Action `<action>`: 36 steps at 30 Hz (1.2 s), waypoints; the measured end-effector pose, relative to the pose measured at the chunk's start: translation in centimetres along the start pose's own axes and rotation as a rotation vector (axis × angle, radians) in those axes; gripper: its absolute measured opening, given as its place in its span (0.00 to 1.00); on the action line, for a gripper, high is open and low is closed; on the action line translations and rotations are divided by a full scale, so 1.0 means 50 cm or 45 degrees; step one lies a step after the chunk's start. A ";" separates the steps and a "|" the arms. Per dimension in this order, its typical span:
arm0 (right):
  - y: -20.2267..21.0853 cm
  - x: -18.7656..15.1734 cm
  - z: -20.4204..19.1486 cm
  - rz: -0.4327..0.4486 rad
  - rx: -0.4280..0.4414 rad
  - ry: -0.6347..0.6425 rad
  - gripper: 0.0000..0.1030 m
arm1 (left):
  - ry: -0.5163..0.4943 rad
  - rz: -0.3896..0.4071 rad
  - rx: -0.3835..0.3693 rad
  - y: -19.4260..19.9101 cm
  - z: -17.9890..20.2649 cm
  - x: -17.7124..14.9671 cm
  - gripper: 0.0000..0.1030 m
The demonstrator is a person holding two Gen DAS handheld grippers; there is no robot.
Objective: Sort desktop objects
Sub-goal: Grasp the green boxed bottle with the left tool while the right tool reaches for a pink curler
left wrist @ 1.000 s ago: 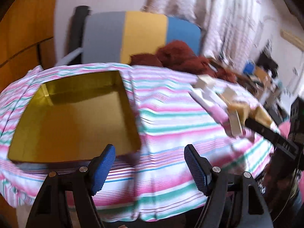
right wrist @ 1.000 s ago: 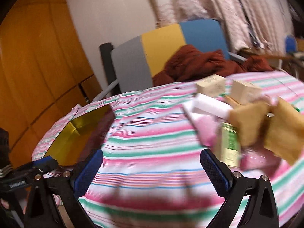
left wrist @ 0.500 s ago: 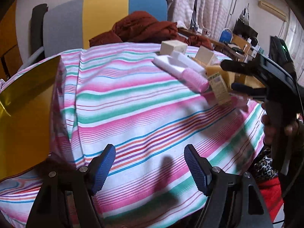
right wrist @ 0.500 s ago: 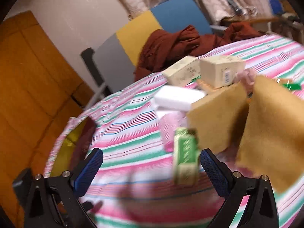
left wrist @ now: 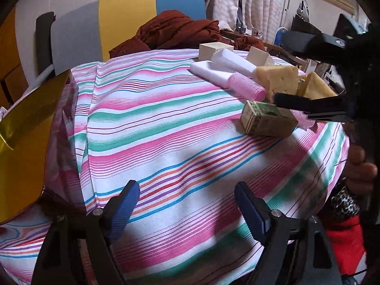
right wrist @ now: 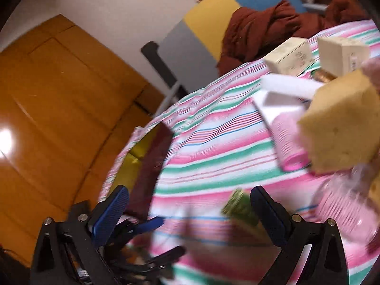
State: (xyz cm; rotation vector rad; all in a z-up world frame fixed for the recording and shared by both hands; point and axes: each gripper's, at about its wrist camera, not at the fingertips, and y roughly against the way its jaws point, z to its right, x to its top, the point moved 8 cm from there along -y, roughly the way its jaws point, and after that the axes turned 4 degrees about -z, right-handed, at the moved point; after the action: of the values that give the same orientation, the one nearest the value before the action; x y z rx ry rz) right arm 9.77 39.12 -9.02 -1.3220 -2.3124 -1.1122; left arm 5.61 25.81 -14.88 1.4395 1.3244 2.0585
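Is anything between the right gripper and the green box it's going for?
Nothing visible. In the left wrist view the right gripper is open, one finger right over the green box. The pink roller and yellow sponge sit just behind the box, not in the path.

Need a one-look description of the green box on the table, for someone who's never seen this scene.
On the striped tablecloth, look to the cluster of items at the right side. The green box lies on its side at the cluster's near edge, just in front of the pink roller and yellow sponge. It is the only green printed carton; the other boxes are plain cream.
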 end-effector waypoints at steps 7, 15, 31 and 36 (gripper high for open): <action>0.136 -0.013 0.018 0.124 -0.176 0.022 1.00 | -0.025 0.023 -0.008 -0.008 0.012 0.000 0.97; 0.221 -0.030 0.082 0.211 -0.254 -0.121 1.00 | 0.000 0.039 -0.027 -0.008 0.015 0.006 1.00; 0.210 -0.062 0.147 0.218 -0.253 -0.170 1.00 | -0.266 -0.076 -0.291 -0.054 0.123 0.139 0.80; 0.196 -0.069 0.169 0.196 -0.244 -0.189 1.00 | -0.364 -0.130 -0.384 -0.091 0.161 0.165 0.80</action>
State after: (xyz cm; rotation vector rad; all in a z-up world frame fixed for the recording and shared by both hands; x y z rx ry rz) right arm 20.94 45.95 -11.80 -1.6748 -2.2022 -1.2485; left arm 7.66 37.94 -13.20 1.4308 0.9116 1.8120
